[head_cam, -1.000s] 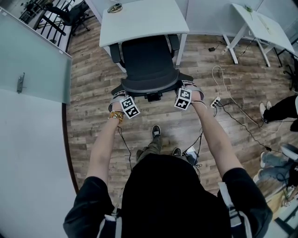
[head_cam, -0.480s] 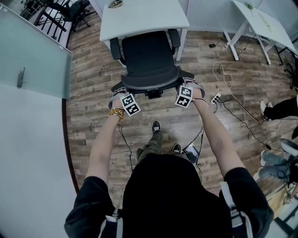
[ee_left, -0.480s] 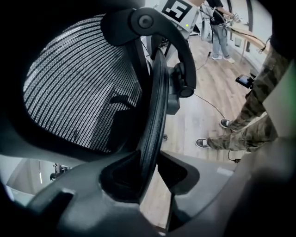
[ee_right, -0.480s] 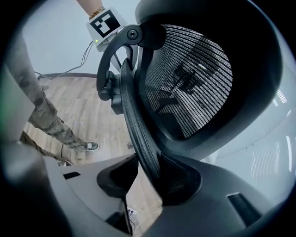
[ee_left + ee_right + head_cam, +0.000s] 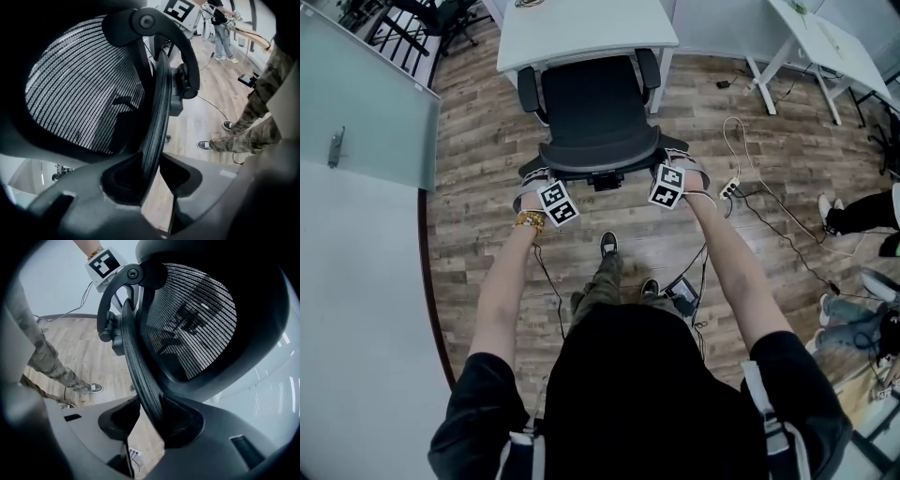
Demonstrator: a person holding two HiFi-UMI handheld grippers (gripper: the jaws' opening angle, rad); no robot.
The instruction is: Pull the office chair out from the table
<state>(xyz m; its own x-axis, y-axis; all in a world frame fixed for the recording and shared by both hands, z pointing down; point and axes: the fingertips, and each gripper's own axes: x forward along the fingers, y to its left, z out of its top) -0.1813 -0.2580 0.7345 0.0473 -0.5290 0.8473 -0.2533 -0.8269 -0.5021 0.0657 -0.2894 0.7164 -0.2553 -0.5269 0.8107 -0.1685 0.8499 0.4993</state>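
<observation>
Left tongs [image 5: 154, 171], right tongs [image 5: 147, 416] — both clamped, downward-tilted

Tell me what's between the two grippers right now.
The top rim of the office chair fills that stretch in the head view; the left gripper and right gripper each clamp it near one end.

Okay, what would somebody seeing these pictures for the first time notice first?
The black office chair in the middle, close up to the white table at the top. The left tongs and right tongs grip the rim of its mesh back. A power strip lies on the wood floor to its right.
</observation>
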